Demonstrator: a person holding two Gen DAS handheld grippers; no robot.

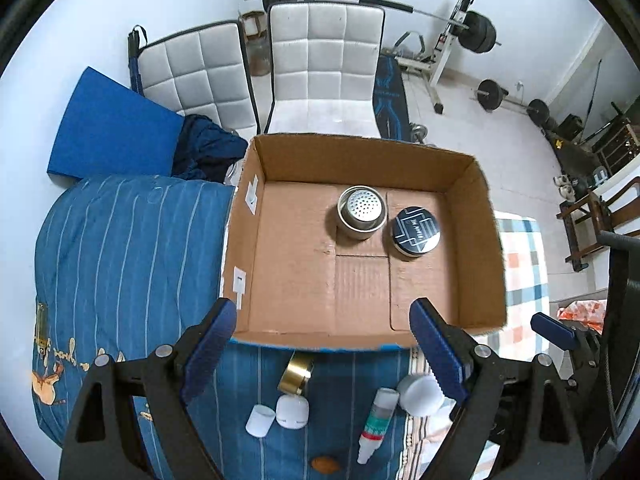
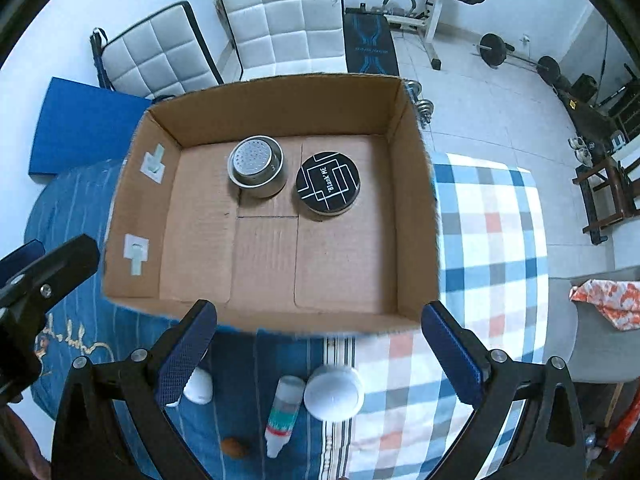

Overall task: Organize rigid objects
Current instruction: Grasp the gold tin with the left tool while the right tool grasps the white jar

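Note:
An open cardboard box [image 1: 476,240] [image 2: 416,208] lies on the bed. Inside it stand a perforated metal cup [image 1: 362,213] [image 2: 256,166] and a round black tin [image 1: 415,230] [image 2: 327,186]. In front of the box lie a gold-rimmed jar [image 1: 295,373], two small white caps [image 1: 261,421] [image 1: 292,411], a dropper bottle [image 1: 376,420] [image 2: 282,414], a white round jar [image 1: 420,395] [image 2: 334,392] and a small brown object [image 1: 325,465] [image 2: 234,447]. My left gripper [image 1: 324,328] is open above these items. My right gripper [image 2: 320,332] is open above the bottle and white jar.
The bed has a blue striped quilt [image 1: 120,260] and a checked blanket [image 2: 492,240]. Two white padded chairs [image 1: 324,60] and a blue mat [image 1: 108,124] stand behind the box. Weight equipment [image 1: 476,32] fills the floor at the back right.

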